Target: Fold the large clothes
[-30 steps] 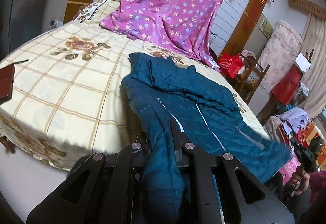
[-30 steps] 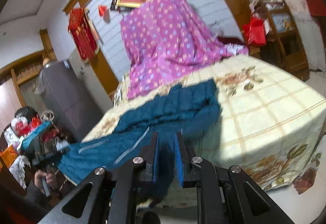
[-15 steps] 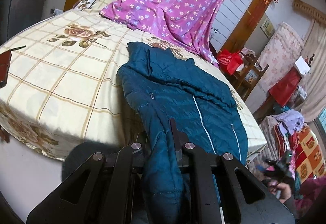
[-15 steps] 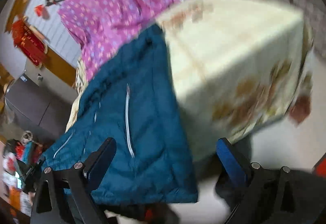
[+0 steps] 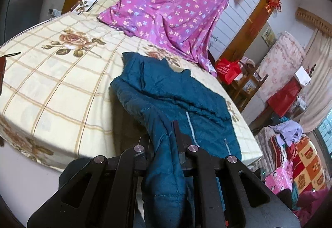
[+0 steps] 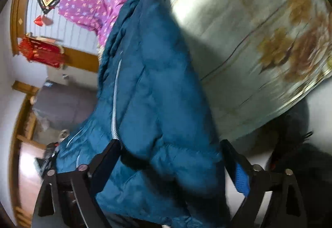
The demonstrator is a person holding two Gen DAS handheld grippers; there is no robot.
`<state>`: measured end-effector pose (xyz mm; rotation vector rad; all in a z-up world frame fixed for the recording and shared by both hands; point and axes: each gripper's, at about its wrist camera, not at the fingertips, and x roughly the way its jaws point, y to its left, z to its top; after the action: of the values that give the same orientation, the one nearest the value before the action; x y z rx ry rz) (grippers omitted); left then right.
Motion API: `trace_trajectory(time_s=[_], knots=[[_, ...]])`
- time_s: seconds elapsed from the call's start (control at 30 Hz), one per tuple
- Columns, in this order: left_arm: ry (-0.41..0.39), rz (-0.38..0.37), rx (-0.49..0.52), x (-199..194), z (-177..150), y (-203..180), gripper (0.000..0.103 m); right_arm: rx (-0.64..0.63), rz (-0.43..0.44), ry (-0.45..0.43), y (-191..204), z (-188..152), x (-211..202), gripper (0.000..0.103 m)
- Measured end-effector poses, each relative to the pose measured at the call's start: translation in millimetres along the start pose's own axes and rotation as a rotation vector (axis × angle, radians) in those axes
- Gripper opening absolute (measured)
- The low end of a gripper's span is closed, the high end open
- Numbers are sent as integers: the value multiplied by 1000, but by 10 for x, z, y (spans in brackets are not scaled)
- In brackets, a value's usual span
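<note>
A teal quilted jacket with a light zip lies on the bed, draped over its near edge. My left gripper is shut on a bunched sleeve or edge of the jacket, which hangs down between its fingers. In the right wrist view the jacket fills the middle, hanging over the bed's edge. My right gripper is open wide, its fingers on either side of the jacket's lower part, not closed on it.
A purple flowered cloth covers something at the head of the bed. A red bag and cluttered shelves stand to the right. A pile of clothes lies on a chair at the far right. A dark cabinet stands beyond the bed.
My right gripper opened and let go of the jacket, then swung in low beside the bed. The jacket's spread side has dropped onto the bed. My left gripper kept its hold.
</note>
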<state>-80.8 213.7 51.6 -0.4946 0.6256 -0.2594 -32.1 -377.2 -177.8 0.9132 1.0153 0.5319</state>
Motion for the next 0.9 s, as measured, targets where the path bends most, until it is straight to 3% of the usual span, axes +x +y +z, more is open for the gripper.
trace_trajectory(time_s=[0.1,0.17,0.37,0.47,0.7,0.9], knots=[[-9,5,-8,3,27,-10,10,-22,91,41,83,-70,-7,80],[-10,5,-12,7,26,12,10,-70,119,12,193,-136,-135,67],[11,21,-23,33,-33,107,10,-197,222,-63,507,-345,-510,53],[21,32,-29,66,-78,159,10,-217,227,-59,567,-334,-514,41],[25,56,-29,83,-200,247,10,-219,143,-39,629,-279,-431,18],[25,67,-51,63,-239,333,9,-342,225,-184,998,-268,-877,12]])
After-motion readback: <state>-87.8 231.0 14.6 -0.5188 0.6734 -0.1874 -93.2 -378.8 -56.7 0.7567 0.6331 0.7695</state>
